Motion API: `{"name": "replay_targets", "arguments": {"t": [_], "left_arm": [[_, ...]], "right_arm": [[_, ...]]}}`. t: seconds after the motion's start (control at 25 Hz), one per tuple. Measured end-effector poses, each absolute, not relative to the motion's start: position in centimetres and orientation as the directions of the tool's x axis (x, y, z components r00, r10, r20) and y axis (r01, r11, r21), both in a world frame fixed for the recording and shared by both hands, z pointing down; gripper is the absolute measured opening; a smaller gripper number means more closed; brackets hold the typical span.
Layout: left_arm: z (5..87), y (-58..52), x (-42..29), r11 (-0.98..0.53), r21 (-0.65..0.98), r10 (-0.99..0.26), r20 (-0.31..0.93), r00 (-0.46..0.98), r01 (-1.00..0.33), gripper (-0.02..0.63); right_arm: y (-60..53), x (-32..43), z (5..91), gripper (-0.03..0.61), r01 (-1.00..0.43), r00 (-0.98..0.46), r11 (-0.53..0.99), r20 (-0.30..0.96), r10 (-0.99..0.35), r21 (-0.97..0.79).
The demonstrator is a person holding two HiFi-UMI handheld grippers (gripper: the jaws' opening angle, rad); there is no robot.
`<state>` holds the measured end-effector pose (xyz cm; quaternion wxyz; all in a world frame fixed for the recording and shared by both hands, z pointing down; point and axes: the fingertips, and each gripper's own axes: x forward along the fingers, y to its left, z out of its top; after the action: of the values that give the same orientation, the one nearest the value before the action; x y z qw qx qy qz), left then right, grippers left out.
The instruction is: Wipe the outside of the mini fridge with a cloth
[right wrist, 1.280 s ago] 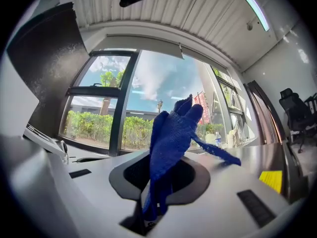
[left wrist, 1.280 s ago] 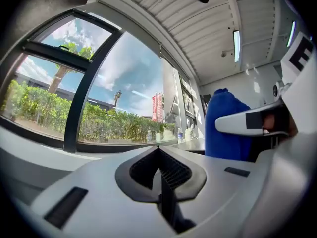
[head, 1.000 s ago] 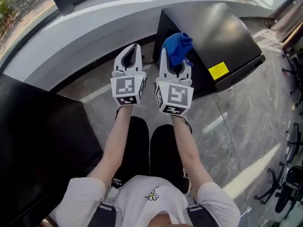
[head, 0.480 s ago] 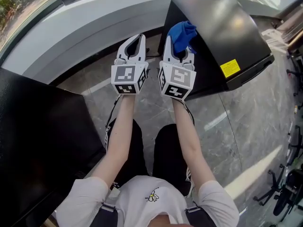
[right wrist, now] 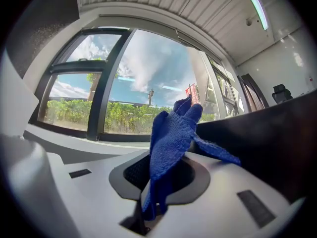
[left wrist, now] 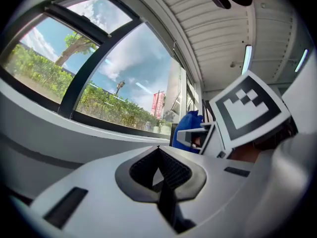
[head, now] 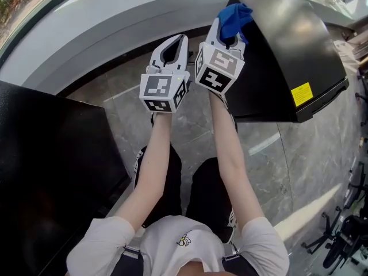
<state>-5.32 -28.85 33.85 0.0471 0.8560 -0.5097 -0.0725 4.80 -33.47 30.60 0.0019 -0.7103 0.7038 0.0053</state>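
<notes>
Just now you lifted your right gripper (head: 229, 34), clamped on the cloth (head: 234, 16), to the mini fridge (head: 287, 56) at upper right; wiping could begin. Your left gripper (head: 171, 49) stayed closed, empty.

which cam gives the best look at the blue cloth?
Right gripper view: the blue cloth fills the centre, pinched in the right gripper's shut jaws, with its weave visible. Head view shows only its bunched top beyond that gripper, by the mini fridge. Left gripper view catches just a small blue patch behind the right gripper.
</notes>
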Motion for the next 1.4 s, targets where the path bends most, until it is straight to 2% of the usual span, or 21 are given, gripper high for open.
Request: {"name": "replay_targets", "arguments": {"t": [0.16, 0.56, 0.68, 0.96, 1.4], "left_arm": [[34.8, -28.9, -4.8, -0.484, 0.097, -0.875, -0.035, 0.483, -0.870, 0.005], [35.6, -29.7, -5.7, -0.440, 0.192, -0.896, -0.028, 0.443, -0.877, 0.005], [35.5, -29.8, -5.2, -0.448, 0.169, -0.892, -0.027, 0.451, -0.878, 0.005], [35.3, -29.5, -3.9, -0.472, 0.149, -0.881, -0.040, 0.472, -0.869, 0.005], [33.4, -28.2, -1.8, -0.499, 0.055, -0.866, -0.056, 0.497, -0.865, 0.005]], "right_arm": [[-34.7, 5.2, 30.9, 0.083, -0.999, 0.042, -0.042, 0.007, -0.999, -0.020], [-38.6, 5.5, 31.5, 0.083, -0.996, 0.089, -0.088, 0.072, -0.993, 0.015], [-39.0, 5.9, 31.1, 0.083, -0.994, 0.107, -0.107, 0.084, -0.991, 0.003], [-37.9, 6.7, 32.1, 0.083, -0.992, 0.128, -0.128, 0.083, -0.988, 0.015], [-32.8, 9.0, 31.4, 0.083, -0.983, 0.144, -0.152, 0.081, -0.986, -0.106]]}}
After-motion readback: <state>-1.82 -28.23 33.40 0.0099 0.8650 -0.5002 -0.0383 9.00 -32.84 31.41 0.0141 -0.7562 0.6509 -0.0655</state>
